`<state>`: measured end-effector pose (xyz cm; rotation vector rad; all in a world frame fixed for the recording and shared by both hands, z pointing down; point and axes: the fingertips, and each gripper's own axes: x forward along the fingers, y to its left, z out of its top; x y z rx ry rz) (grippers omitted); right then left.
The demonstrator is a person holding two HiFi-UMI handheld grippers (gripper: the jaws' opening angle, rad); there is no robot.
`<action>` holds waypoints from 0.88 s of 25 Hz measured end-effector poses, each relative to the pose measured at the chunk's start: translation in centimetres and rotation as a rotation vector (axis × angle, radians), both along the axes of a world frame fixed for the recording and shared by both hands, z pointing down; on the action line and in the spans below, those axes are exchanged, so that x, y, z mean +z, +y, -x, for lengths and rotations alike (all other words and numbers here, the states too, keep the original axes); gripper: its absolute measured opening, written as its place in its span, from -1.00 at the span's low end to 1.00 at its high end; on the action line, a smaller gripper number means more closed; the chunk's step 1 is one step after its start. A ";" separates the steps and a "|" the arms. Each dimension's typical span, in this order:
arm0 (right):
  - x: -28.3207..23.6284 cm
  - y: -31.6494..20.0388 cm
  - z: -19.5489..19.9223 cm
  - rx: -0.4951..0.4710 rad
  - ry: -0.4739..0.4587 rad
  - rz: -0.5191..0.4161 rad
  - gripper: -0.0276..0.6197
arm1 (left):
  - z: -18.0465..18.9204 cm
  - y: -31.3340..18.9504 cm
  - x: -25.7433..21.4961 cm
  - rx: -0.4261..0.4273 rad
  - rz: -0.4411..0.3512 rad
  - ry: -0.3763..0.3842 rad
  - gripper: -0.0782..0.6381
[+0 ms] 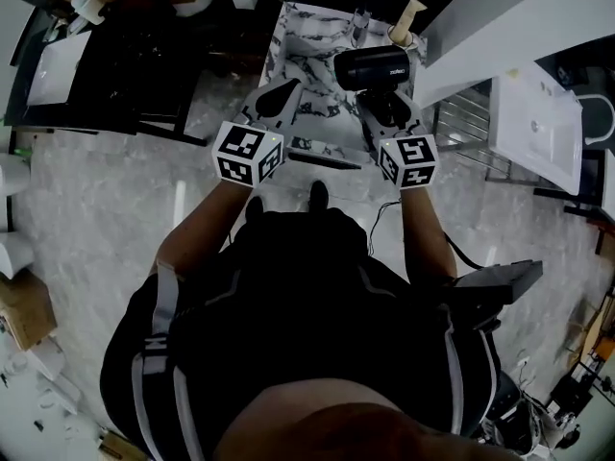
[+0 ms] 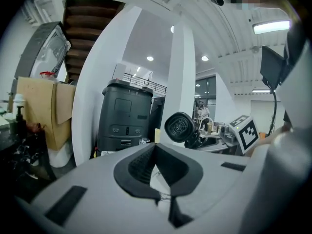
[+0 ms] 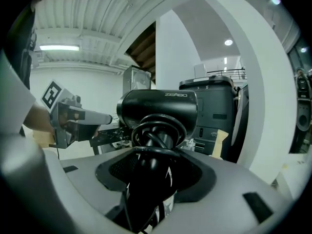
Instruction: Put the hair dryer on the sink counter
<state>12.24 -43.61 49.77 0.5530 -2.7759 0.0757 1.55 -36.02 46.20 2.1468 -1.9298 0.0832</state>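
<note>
In the head view my right gripper (image 1: 386, 104) holds up a black hair dryer (image 1: 373, 68) in front of me, barrel lying crosswise over the marble-patterned counter (image 1: 309, 29). The right gripper view shows the jaws (image 3: 153, 165) shut on the hair dryer's (image 3: 158, 108) handle, which has its black cord coiled around it. My left gripper (image 1: 280, 92) hovers beside it on the left, shut with nothing between its jaws (image 2: 157, 154). From the left gripper view, the hair dryer's round end (image 2: 180, 127) shows off to the right.
A pale bottle (image 1: 405, 21) stands at the counter's far right end. A white washbasin (image 1: 538, 125) lies to the right beyond a white slanted panel (image 1: 500, 17). A dark grey machine (image 2: 126, 116) and a cardboard box (image 2: 43, 106) stand ahead.
</note>
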 end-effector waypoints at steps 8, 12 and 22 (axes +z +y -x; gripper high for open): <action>6.3 -0.5 2.4 -0.199 0.120 0.019 -0.18 | 1.0 -0.5 4.3 -0.104 0.080 0.007 -0.78; 8.9 -0.5 3.5 -0.298 0.182 0.013 -0.18 | 2.1 -0.3 5.6 -0.185 0.106 0.016 -0.78; 16.7 -0.8 5.4 -0.432 0.328 0.072 -0.18 | 2.5 -0.2 9.0 -0.278 0.172 0.061 -0.78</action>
